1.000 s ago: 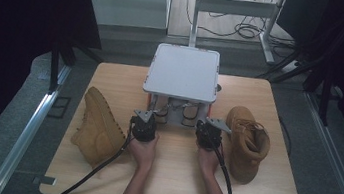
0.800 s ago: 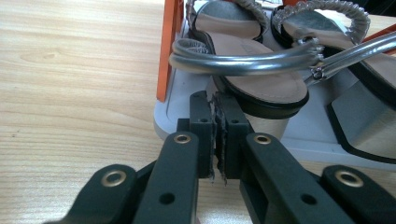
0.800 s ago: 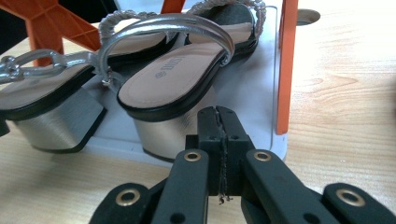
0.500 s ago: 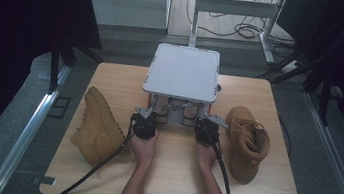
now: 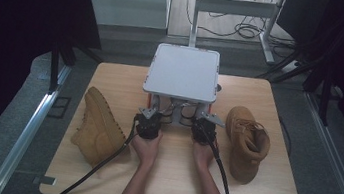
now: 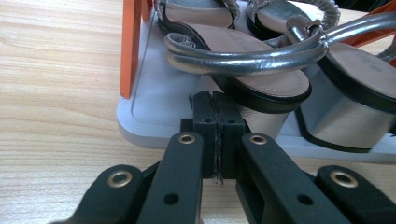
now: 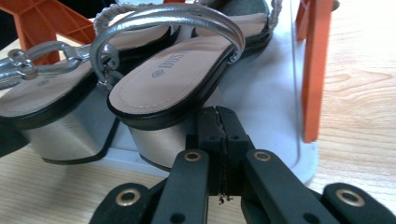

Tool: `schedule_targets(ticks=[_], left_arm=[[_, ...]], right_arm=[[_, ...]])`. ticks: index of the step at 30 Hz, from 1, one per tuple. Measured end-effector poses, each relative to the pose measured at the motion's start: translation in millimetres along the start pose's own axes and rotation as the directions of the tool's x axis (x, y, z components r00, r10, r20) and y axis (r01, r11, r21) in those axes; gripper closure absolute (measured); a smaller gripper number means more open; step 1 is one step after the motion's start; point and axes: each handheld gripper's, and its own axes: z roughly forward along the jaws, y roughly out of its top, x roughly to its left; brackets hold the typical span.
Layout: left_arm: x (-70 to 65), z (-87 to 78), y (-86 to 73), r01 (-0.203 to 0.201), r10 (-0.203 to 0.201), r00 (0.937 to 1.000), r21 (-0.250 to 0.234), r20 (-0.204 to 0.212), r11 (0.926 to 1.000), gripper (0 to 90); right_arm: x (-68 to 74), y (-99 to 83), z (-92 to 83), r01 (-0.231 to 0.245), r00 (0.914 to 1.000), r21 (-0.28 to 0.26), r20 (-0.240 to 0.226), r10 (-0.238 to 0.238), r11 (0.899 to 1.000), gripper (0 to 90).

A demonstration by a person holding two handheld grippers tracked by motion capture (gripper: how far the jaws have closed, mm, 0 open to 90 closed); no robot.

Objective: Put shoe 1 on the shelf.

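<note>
A small rack with a white top and orange legs stands at the middle of the wooden table. On its grey lower shelf sit silver block-heel sandals. My left gripper is at the shelf's front edge, shut, pads pressed together with nothing between them, just short of a sandal heel. My right gripper is beside it, also shut and empty, pointing at another sandal's silver heel.
A tan boot lies on its side left of my left hand. A second tan boot stands upright to the right of my right hand. Cables trail from both grippers toward the table's near edge.
</note>
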Motion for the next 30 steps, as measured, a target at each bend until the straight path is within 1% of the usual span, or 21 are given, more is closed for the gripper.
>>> schedule_targets(ticks=[4,5,9,14,18,21,23,24,28,30], left_arm=[[-0.9,0.6,-0.1,0.006,-0.006,0.9999,0.001,0.011,1.0,88.9],[-1.0,0.7,-0.1,0.007,-0.007,0.9999,0.001,0.013,1.0,88.9],[-2.1,1.5,-0.2,0.013,-0.013,0.9996,0.001,0.023,0.9999,88.9],[-7.1,2.4,-0.5,-0.008,0.008,0.9997,0.006,0.023,1.0,88.9],[-6.5,2.6,-1.3,-0.008,0.008,0.9994,0.012,0.034,0.9999,88.2],[-6.5,1.9,-1.3,-0.01,0.009,0.9992,0.013,0.04,0.9999,88.2],[-6.0,1.2,-1.5,-0.018,0.017,0.9989,0.013,0.043,0.9998,87.3],[-5.4,0.1,-1.6,-0.022,0.022,0.9987,0.015,0.046,0.9996,86.5],[-4.6,-8.5,-2.4,-0.024,0.024,0.9981,-0.004,0.057,0.9997,85.3],[-5.4,-14.8,-2.8,-0.039,0.04,0.9972,-0.018,0.063,0.9991,85.0]], right_arm=[[3.3,0.8,2.8,0.009,0.9999,0.0,-0.011,-0.009,1.0,89.3],[4.5,0.9,3.1,0.002,0.9999,0.005,-0.016,-0.002,1.0,89.3],[6.5,0.4,4.5,0.0,0.9999,0.002,-0.016,0.0,1.0,89.3],[8.0,-0.1,5.2,-0.003,0.9994,0.004,-0.033,0.003,1.0,89.3],[7.5,-0.3,5.4,0.0,0.9991,0.005,-0.043,0.001,1.0,89.3],[7.8,-0.7,5.4,0.001,0.9992,0.002,-0.039,-0.001,1.0,89.3],[7.7,-0.8,5.1,0.0,0.9992,0.003,-0.041,0.0,1.0,89.3],[7.6,-1.0,4.6,0.003,0.999,0.003,-0.044,-0.003,1.0,89.3],[6.7,-0.5,-1.2,0.003,0.9991,-0.003,-0.043,-0.003,1.0,89.2],[5.3,0.4,-4.9,0.0,0.9987,-0.014,-0.051,-0.001,1.0,89.2]])
